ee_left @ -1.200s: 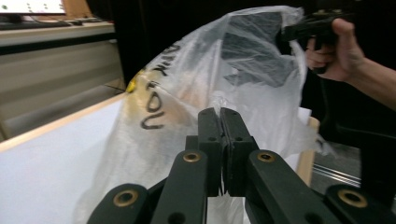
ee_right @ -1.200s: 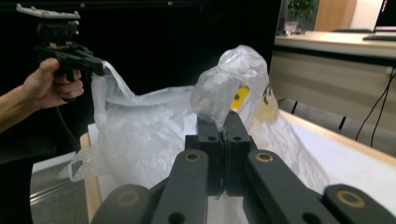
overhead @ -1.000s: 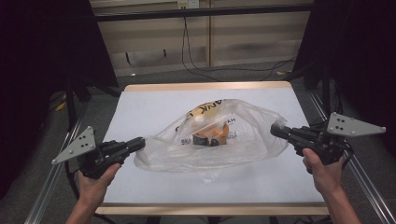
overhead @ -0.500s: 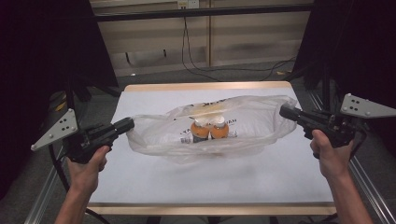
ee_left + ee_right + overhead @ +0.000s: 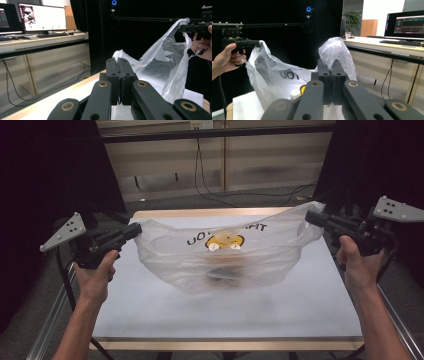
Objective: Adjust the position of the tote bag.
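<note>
Clear plastic bag point(image 5: 225, 255) with black lettering and a yellow-orange emblem, slung across the middle of the high view, sagging at its centre just above the white surface point(image 5: 165, 315); something small, orange and white, inside it, seen blurred through the film. One top corner pinched by the left tongs point(image 5: 136, 228) at middle left of the frame, the other by the right tongs point(image 5: 309, 215) at upper right; both clenched on the film, a tuft of plastic bunched above each pair of jaws in the gripper views. Step in hand, by judgement: lifting the loaded bag by its two ends. Next move likely calls for level hands and a firm pinch, lest the contents roll to one end or the thin film slip free.

Wood-edged surface on a metal frame. Beyond: black curtains, cables on the floor, desks with lit monitors point(image 5: 41, 17).
</note>
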{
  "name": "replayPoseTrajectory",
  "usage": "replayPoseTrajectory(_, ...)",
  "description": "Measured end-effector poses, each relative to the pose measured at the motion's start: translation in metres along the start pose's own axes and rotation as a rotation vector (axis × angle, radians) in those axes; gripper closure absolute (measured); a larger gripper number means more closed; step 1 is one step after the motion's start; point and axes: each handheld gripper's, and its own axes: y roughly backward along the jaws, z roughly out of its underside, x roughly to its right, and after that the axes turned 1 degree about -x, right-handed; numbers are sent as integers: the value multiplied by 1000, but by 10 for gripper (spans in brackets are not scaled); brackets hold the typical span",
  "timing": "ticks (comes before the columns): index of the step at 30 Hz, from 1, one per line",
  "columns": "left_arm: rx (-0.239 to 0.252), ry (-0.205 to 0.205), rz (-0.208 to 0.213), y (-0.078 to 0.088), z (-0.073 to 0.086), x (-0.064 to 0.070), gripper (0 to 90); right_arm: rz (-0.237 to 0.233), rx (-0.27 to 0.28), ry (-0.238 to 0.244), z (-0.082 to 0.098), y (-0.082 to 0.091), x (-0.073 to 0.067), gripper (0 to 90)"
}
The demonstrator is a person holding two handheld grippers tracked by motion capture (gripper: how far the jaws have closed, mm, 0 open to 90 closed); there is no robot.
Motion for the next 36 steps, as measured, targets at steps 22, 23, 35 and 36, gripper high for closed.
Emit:
replayPoseTrajectory(22, 17, 49, -51, -23, 4, -26, 888, 27, 30, -43, -6, -16, 19, 890)
replayPoseTrajectory(23, 16, 56, -48, -24, 7, -27, 888, 27, 28, -48, -3, -15, 20, 889)
replayPoseTrajectory(35, -78, 30, -4, -39, 38, -16, 886, 52, -44, -103, 37, -8, 31, 890)
replayPoseTrajectory(36, -76, 28, 0, -41, 40, -15, 887, 48, -46, -104, 39, -8, 31, 890)
